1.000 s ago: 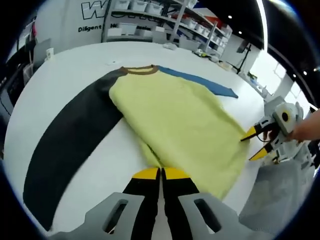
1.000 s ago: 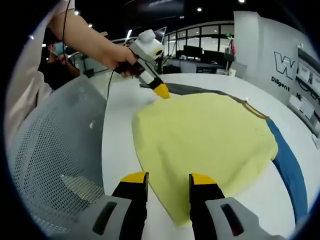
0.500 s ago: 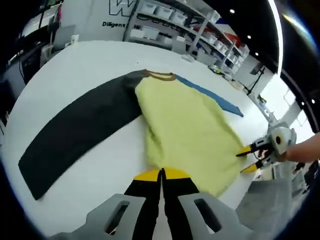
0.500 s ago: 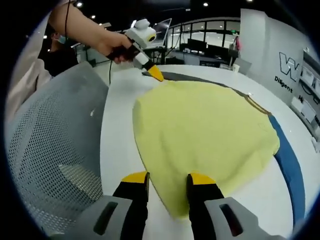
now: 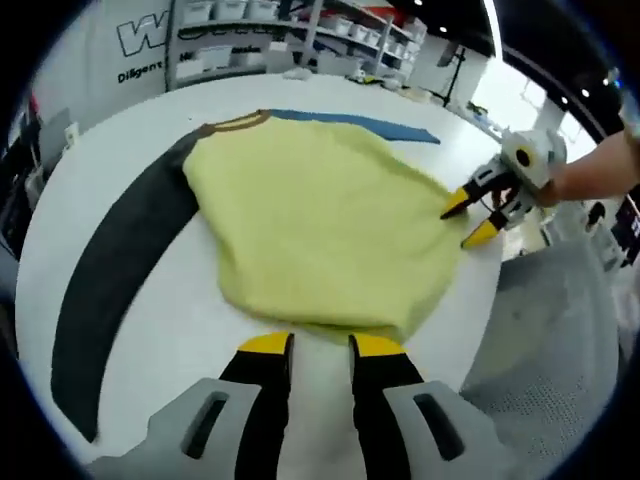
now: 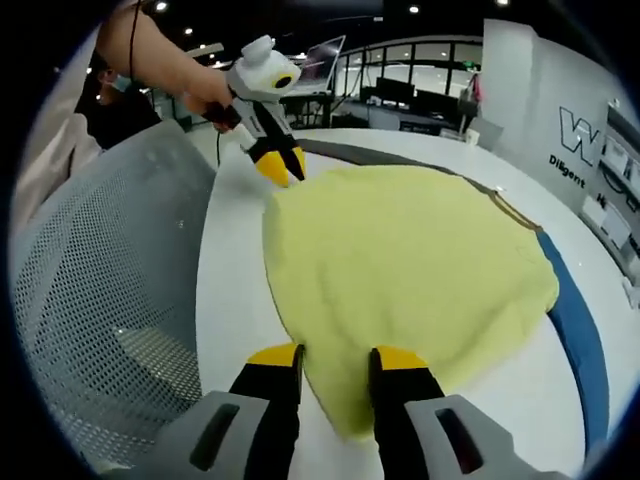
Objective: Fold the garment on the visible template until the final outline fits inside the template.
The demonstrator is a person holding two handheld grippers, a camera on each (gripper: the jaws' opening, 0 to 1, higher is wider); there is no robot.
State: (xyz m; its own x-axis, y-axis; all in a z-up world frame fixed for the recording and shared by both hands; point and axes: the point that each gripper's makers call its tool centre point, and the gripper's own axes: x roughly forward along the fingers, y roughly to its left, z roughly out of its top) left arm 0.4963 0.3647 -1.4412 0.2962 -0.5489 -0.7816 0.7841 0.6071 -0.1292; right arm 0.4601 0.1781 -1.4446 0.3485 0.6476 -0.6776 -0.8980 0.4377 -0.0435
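Flanking the hem corners of the yellow garment [image 5: 310,220] on the table [image 5: 150,320], left gripper [image 5: 311,345] and right gripper [image 6: 336,355] are held parted, presumably for grasping.

Ceiling spots light both views brightly and evenly, throwing only faint shadows on the white table [image 5: 150,300]. A window [image 5: 505,85] in the left gripper view blows out to glare. Fisheye bending is strong at the edges, where detail seems slightly soft.
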